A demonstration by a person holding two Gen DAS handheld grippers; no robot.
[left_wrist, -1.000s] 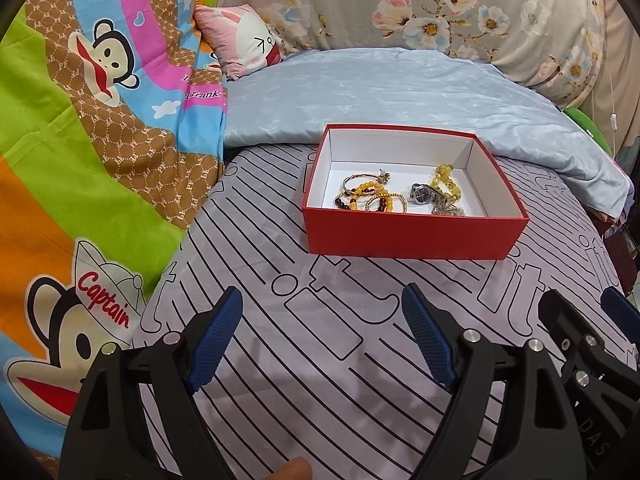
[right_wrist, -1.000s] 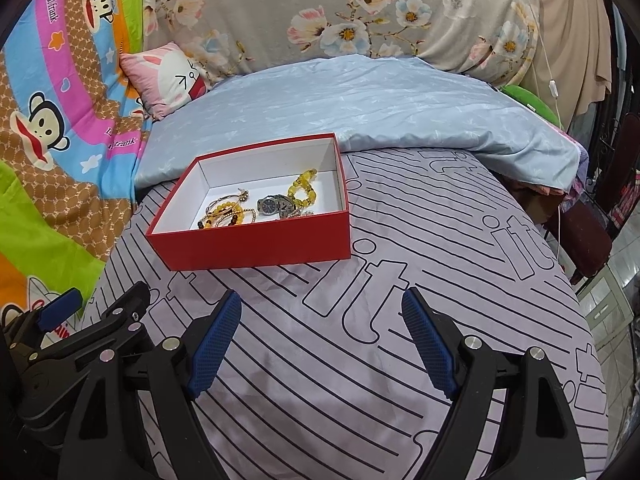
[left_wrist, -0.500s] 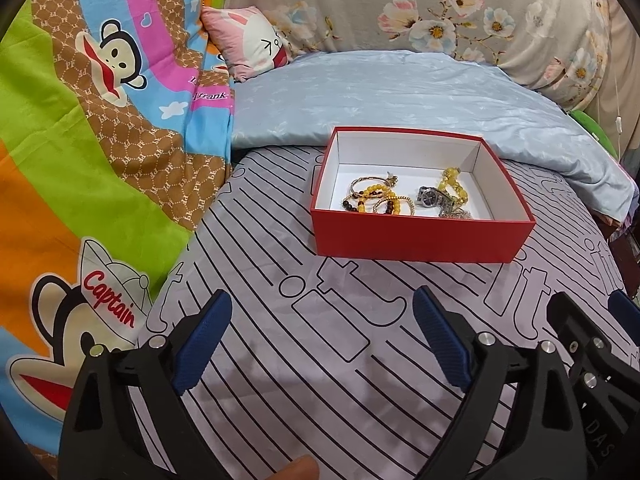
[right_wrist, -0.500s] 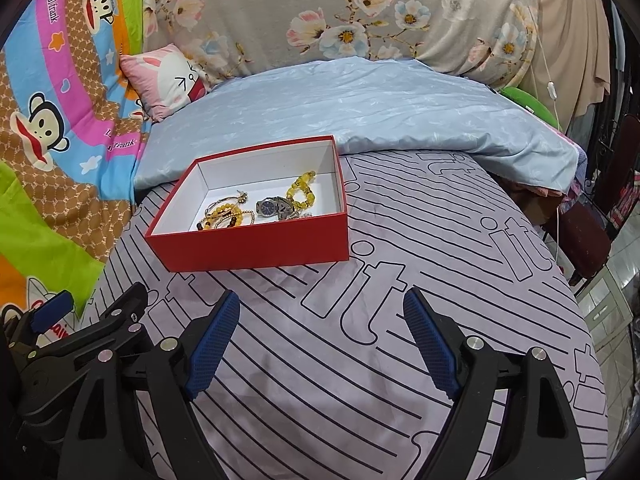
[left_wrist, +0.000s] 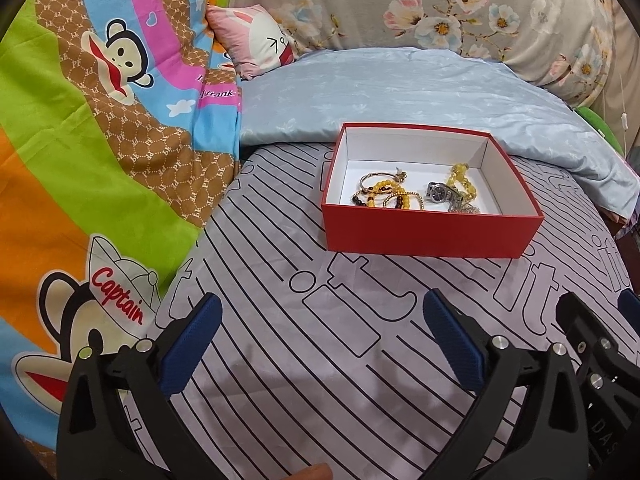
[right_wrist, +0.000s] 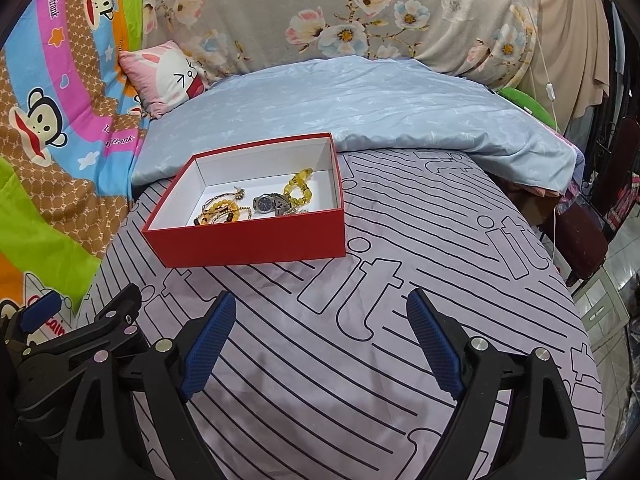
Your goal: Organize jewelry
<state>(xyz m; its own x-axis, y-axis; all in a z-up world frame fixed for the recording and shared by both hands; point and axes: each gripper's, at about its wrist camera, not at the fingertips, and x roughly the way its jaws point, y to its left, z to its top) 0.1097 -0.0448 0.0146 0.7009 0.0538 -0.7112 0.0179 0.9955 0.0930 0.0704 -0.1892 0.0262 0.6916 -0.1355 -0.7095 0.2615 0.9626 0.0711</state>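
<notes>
A red box with a white inside sits on the striped bedspread, ahead of both grippers. Inside lie yellow bead bracelets, a metal wristwatch and a yellow bead strand. My left gripper hovers low over the bedspread, short of the box, its jaws opening with nothing between them. My right gripper stands open beside it, also short of the box and empty. Each gripper shows at the edge of the other's view.
A folded pale blue quilt lies behind the box. A cartoon monkey blanket rises on the left, with a small pink pillow at the back. The bed's edge falls away on the right toward a tiled floor.
The left gripper's jaws have spread wider apart. In the left view the box has slid slightly right and down. The right view is nearly unchanged.
</notes>
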